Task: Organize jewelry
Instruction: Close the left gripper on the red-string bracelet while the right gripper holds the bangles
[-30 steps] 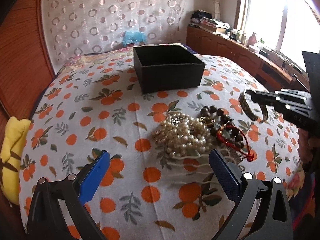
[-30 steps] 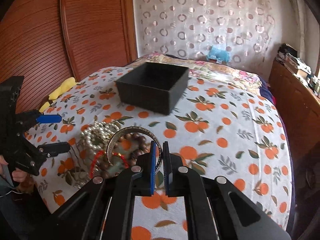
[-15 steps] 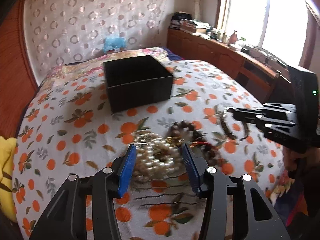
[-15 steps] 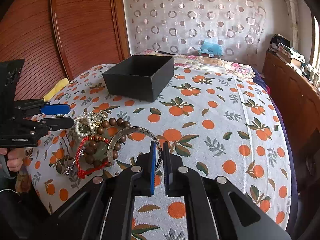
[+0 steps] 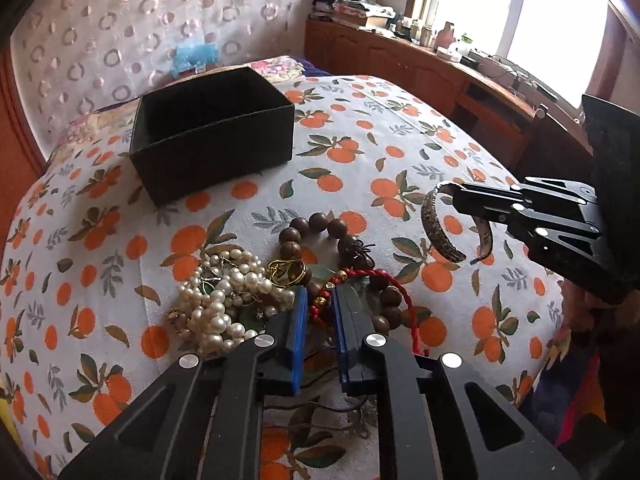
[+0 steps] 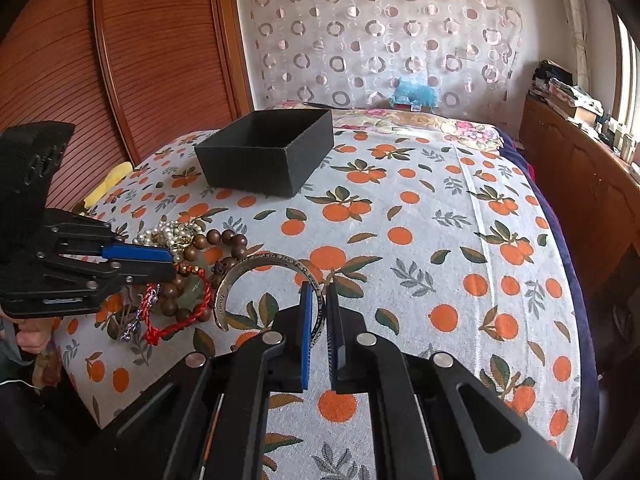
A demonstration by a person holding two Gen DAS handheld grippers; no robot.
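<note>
A pile of jewelry lies on the orange-print bedspread: a pearl necklace [image 5: 218, 300], a gold ring [image 5: 286, 272], a brown wooden bead bracelet [image 5: 320, 228] and a red cord bracelet [image 5: 384, 280]. My left gripper [image 5: 320, 300] is nearly shut over the red cord and small gold beads; it also shows in the right wrist view [image 6: 168, 262]. My right gripper [image 6: 318, 296] is shut on a silver cuff bangle [image 6: 240, 276] and holds it above the bed right of the pile; the bangle also shows in the left wrist view [image 5: 436, 228]. An open black box [image 5: 212, 136] stands behind the pile.
A wooden headboard [image 6: 140, 60] rises on the left and a patterned curtain [image 6: 380, 40] at the back. A wooden cabinet [image 5: 460, 76] with clutter runs along the window. A yellow cloth [image 6: 108, 184] lies at the bed's left edge.
My left gripper moved right over the pile and its jaws closed from wide open to nearly shut around the red cord. My right gripper still holds the bangle, shifted slightly.
</note>
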